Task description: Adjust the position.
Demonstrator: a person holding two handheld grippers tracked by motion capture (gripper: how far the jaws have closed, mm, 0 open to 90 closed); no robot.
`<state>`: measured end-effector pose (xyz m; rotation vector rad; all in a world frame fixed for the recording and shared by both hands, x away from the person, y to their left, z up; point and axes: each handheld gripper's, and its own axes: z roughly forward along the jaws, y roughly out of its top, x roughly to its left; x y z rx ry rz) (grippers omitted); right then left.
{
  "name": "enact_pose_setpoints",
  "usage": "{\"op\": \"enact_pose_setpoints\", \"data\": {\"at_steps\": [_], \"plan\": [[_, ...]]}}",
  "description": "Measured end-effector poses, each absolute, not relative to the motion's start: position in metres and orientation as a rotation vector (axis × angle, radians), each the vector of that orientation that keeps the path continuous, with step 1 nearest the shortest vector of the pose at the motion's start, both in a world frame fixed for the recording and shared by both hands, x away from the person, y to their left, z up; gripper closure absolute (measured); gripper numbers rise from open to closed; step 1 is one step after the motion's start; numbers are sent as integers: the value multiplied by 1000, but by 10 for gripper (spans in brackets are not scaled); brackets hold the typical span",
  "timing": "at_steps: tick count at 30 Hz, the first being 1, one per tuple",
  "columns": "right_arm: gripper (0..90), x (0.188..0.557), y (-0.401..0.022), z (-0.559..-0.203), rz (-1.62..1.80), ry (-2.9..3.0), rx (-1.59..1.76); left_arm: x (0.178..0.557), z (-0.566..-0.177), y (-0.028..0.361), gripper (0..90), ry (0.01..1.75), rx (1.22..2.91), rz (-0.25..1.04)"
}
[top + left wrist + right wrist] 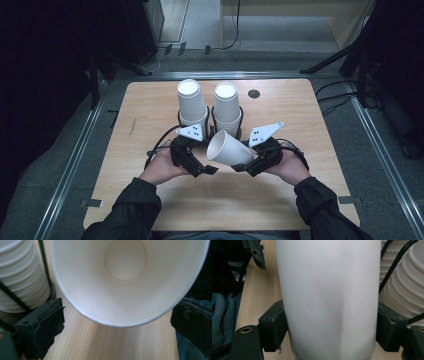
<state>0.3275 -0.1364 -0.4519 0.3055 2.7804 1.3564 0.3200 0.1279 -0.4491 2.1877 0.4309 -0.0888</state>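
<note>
Seen from above: a single white paper cup [229,148] clamped sideways in the right gripper [250,161], jaws pressed against both sides of its wall near the base, open mouth turned toward the left gripper [202,167]. Empty inside, bare bottom visible. Left gripper's jaws held apart, unclosed, just short of the cup's rim. Beyond both grippers, on the wooden table [150,115], two stacks of white paper cups [192,102] upside down in black wire holders [239,120], side by side.
</note>
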Motion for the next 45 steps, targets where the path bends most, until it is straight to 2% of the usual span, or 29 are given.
{"op": "enact_pose_setpoints", "data": {"at_steps": [4,9,11,15,20,22,23,24,41,45], "plan": [[230,327,-134,-452,1398,2793,301,317,-447,125,0,438,2151,-60],[231,325,-127,-451,1446,2800,286,314,-443,122,0,431,2080,-82],[231,323,-125,-450,1470,2801,270,313,-441,124,74,424,2060,-64],[233,322,-122,-449,1504,2801,265,314,-439,129,101,437,1997,-91],[234,323,-120,-449,1503,2811,270,312,-438,129,122,441,2006,-82],[235,323,-120,-450,1502,2815,270,316,-439,129,147,443,2018,-150],[239,323,-120,-450,1491,2807,263,316,-439,129,192,448,2021,-168],[238,322,-120,-450,1482,2813,271,316,-439,129,197,443,2030,-166],[230,322,-121,-451,1486,2802,241,315,-433,127,229,426,2061,-132],[180,321,-118,-452,1456,2805,249,316,-433,129,229,429,2062,-140]]}}
